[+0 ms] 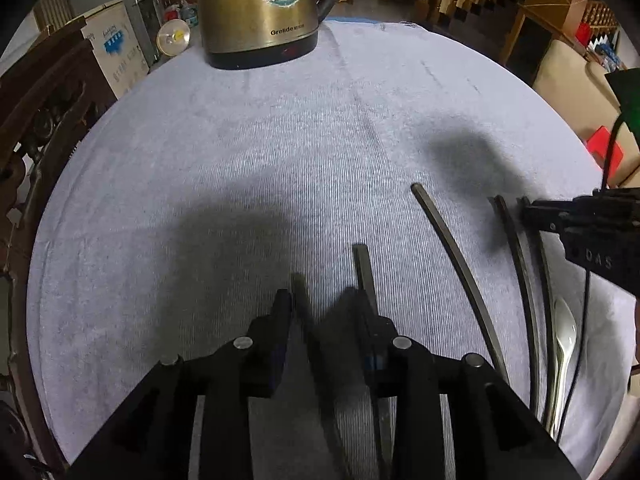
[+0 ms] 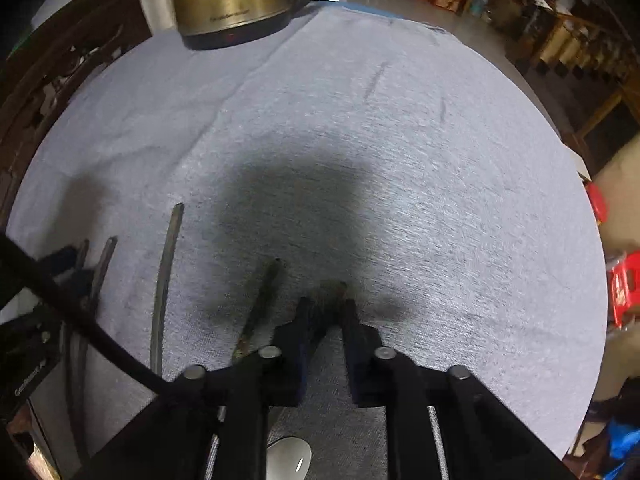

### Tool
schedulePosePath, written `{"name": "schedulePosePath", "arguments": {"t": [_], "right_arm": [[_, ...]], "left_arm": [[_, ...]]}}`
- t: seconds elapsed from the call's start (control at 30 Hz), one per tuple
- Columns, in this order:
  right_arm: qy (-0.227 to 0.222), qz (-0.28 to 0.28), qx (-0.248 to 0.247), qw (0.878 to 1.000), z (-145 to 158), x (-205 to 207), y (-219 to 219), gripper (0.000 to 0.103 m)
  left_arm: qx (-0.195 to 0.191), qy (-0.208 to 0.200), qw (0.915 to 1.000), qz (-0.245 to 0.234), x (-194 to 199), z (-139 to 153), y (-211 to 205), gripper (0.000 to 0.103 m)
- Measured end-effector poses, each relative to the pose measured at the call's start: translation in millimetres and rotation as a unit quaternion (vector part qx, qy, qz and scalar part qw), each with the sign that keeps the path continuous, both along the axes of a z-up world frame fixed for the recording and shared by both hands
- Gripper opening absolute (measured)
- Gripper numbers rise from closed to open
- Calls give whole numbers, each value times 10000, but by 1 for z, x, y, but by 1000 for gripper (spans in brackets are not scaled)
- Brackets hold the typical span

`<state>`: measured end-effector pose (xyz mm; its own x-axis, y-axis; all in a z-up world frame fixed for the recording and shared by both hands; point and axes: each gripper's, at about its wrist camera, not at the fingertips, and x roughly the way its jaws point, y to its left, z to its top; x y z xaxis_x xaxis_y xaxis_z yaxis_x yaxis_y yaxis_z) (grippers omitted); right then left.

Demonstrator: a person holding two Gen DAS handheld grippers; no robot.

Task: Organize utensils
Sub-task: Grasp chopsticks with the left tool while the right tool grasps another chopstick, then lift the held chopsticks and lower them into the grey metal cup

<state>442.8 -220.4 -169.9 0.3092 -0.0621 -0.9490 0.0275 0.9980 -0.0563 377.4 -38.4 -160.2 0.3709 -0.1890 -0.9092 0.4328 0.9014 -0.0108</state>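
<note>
Several dark chopsticks lie on the grey cloth. In the left wrist view my left gripper (image 1: 320,300) is open, with one chopstick (image 1: 302,304) between its fingers and another (image 1: 366,276) by its right finger. A third chopstick (image 1: 452,248) lies to the right, then a pair (image 1: 520,264) beside a white spoon (image 1: 564,344). My right gripper (image 1: 528,212) reaches that pair from the right. In the right wrist view my right gripper (image 2: 324,304) has its fingers close around a chopstick tip (image 2: 341,289); another chopstick (image 2: 264,300) lies left of it. The spoon (image 2: 290,460) shows below.
A brass electric kettle (image 1: 256,12) stands at the far left of the round table covered by the grey cloth (image 1: 240,140). Carved wooden chairs (image 1: 44,112) ring the left edge. A black cable (image 2: 80,320) crosses the right wrist view.
</note>
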Motion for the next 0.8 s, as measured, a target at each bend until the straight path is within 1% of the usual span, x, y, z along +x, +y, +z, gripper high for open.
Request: {"name": "schedulePosePath", "arguments": {"t": [0.03, 0.07, 0.1, 0.17, 0.23, 0.3, 0.4, 0.47, 0.5, 0.57, 0.63, 0.7, 0.8], "right_arm": [[-8, -13, 21, 10000, 0, 1, 2, 10], [-31, -33, 67, 10000, 0, 2, 1, 10], [-59, -61, 127, 9999, 0, 1, 0, 10], [-143, -157, 335, 9992, 2, -7, -12, 9], [-288, -255, 746, 9965, 5, -13, -24, 9], [-511, -321, 963, 9935, 13, -20, -32, 9], [-961, -350, 1172, 9878, 30, -33, -42, 8], [-1231, -408, 1279, 9833, 43, -47, -48, 7], [-1434, -456, 1390, 9788, 50, -54, -52, 7], [-1705, -534, 1430, 9735, 61, -72, -58, 6], [-2020, -606, 1556, 9650, 75, -80, -67, 6], [-2356, -746, 1607, 9556, 84, -97, -74, 6], [-2743, -898, 1606, 9439, 98, -119, -82, 6]], "left_arm": [[-2, -15, 10000, 4, 1, 0, -1, 27], [12, -37, 10000, 13, 1, 1, 0, 15], [-4, -18, 10000, 26, 1, 2, 2, 9], [-138, 107, 9998, 115, 3, 3, 8, 6], [-167, 114, 9997, 161, 2, 3, 12, 6], [-176, 104, 9996, 215, 0, 3, 19, 5], [-459, -9, 9984, 327, -13, 12, 33, 5], [-672, -183, 9969, 373, -21, 27, 39, 5], [-825, -302, 9954, 394, -25, 38, 42, 5], [-1120, -602, 9911, 398, -37, 61, 47, 5], [-1313, -866, 9867, 406, -48, 80, 50, 5], [-1589, -1151, 9797, 424, -64, 100, 53, 5], [-1908, -1536, 9686, 433, -85, 132, 58, 5]]}}
